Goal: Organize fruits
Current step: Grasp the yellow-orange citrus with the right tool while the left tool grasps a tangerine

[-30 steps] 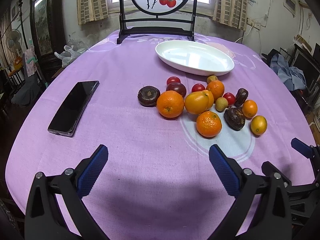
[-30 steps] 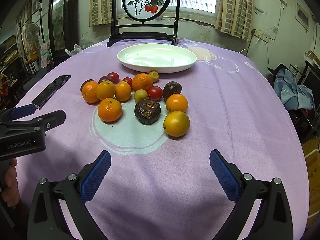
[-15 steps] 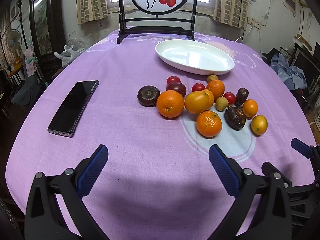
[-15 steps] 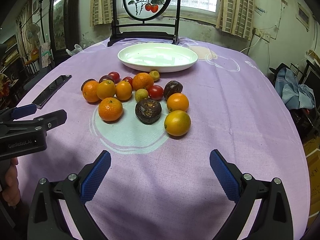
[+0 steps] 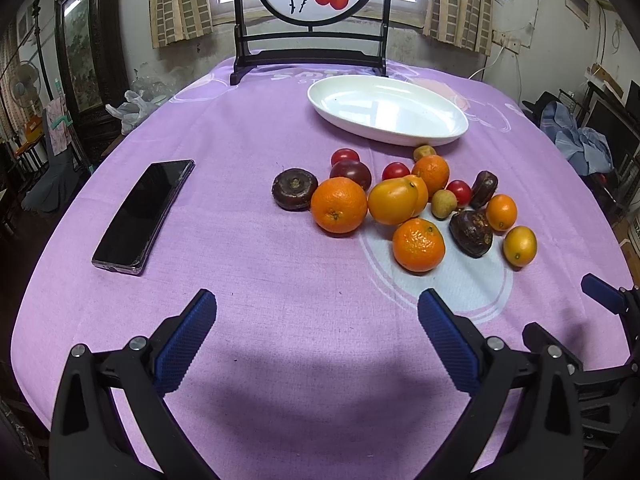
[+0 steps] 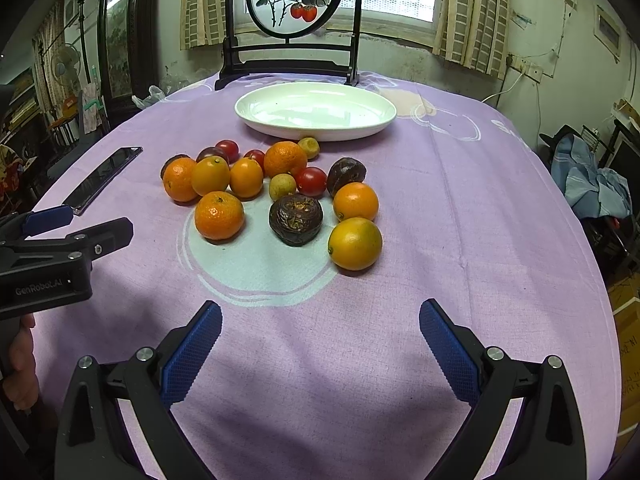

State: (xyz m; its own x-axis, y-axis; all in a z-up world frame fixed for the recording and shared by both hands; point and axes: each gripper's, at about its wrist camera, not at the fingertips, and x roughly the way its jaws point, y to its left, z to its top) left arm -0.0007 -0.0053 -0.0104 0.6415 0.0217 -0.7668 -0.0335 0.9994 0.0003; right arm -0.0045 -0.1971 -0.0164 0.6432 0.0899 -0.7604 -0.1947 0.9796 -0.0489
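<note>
A pile of fruit lies on the purple tablecloth: oranges, a yellow-orange citrus, dark wrinkled passion fruits, red cherry tomatoes and small yellow-green fruits. An empty white oval plate stands behind the pile. My left gripper is open and empty, near the table's front, left of the pile. My right gripper is open and empty, in front of the pile. The left gripper also shows in the right wrist view.
A black phone lies on the left of the table. A round painted screen on a dark stand stands at the back edge. A plastic bag lies at the far left edge.
The right gripper has moved slightly forward towards the fruit. The left gripper has barely moved. Both stay open.
</note>
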